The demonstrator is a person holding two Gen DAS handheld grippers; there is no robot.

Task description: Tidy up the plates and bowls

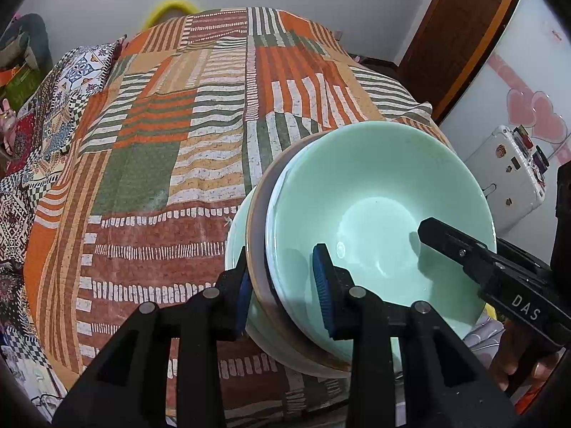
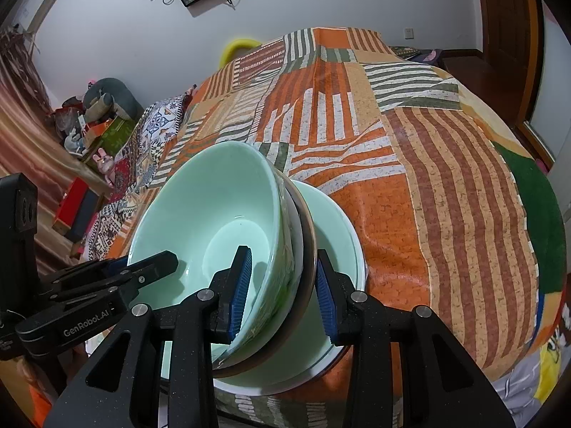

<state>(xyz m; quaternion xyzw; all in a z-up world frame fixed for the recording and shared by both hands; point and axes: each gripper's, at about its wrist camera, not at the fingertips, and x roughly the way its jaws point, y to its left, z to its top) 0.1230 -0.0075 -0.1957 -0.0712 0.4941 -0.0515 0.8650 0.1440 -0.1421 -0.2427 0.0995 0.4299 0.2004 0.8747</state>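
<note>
I operate over a bed (image 1: 150, 164) under a striped patchwork cover; a white wall and a wooden door stand behind it. The stack of bowls and plates (image 1: 374, 214) sits at the near edge of the bed, towards its near right corner in the left view, and whether its base rests on the cover or hangs just above it I cannot tell. The stack comprises a green plate (image 2: 339, 235) at the bottom, a brown-rimmed dish (image 2: 309, 246) in the middle and a green bowl (image 2: 200, 207) on top.

The left gripper (image 1: 285, 292) and the right gripper (image 2: 283, 289) clamp opposite rims of the stack, fingers narrow: one pad inside the bowl, the other behind the brown rim.

Hazards, as I judge them:
- Unequal lowering tilts the stack; the glazed pieces may slide apart.
- The soft cover at the edge may let the stack tip off the bed.
- Releasing one side first leaves the load on a single rim.
</note>
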